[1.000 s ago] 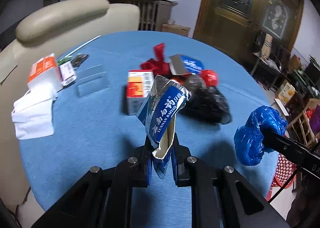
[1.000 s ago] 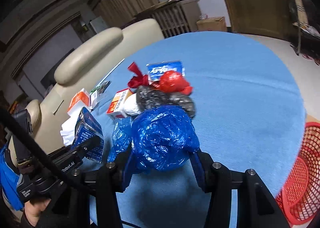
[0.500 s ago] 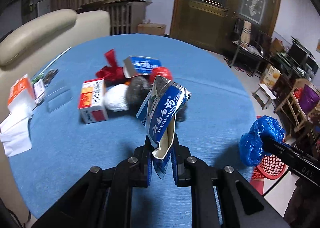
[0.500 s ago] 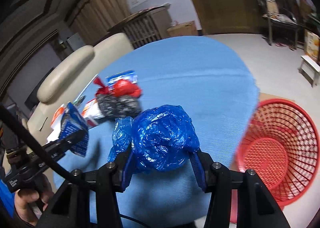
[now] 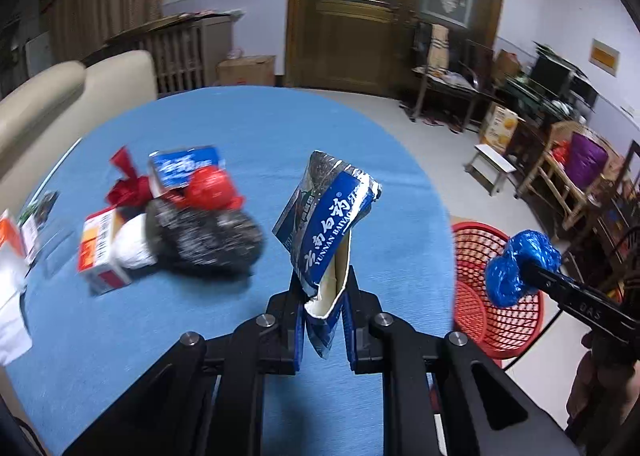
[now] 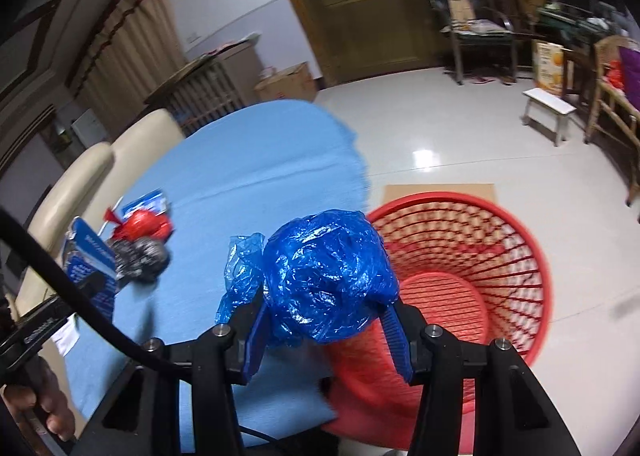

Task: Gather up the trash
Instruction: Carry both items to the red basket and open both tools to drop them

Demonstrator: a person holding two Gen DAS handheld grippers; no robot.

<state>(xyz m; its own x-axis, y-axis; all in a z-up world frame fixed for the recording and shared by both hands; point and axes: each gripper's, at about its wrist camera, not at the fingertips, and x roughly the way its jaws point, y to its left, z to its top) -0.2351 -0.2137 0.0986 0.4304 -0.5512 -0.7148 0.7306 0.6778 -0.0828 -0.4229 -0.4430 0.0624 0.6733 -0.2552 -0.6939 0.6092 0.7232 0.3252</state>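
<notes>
- Grippers first: the left gripper (image 5: 323, 330) is clenched on a crumpled blue toothpaste box (image 5: 326, 230), which stands up from between its pads above the blue table (image 5: 256, 127).
- The right gripper (image 6: 326, 330) is clamped around a wad of blue plastic bag (image 6: 326, 276), a loose flap sticking out on the wad's left.
- Just past that wad, a red basket (image 6: 516, 256) sits on the floor beside the table edge; the wad hangs over its near rim.
- Farther out on the table lies a heap of trash: a black bag (image 5: 208, 240), a red bag (image 5: 208, 187), a red-and-white carton (image 5: 100, 252) and a blue box (image 5: 186, 167), all touching or overlapping.
- At the left edge is white tissue (image 5: 10, 296).
- Beyond the table stands a cream sofa (image 5: 72, 95).
</notes>
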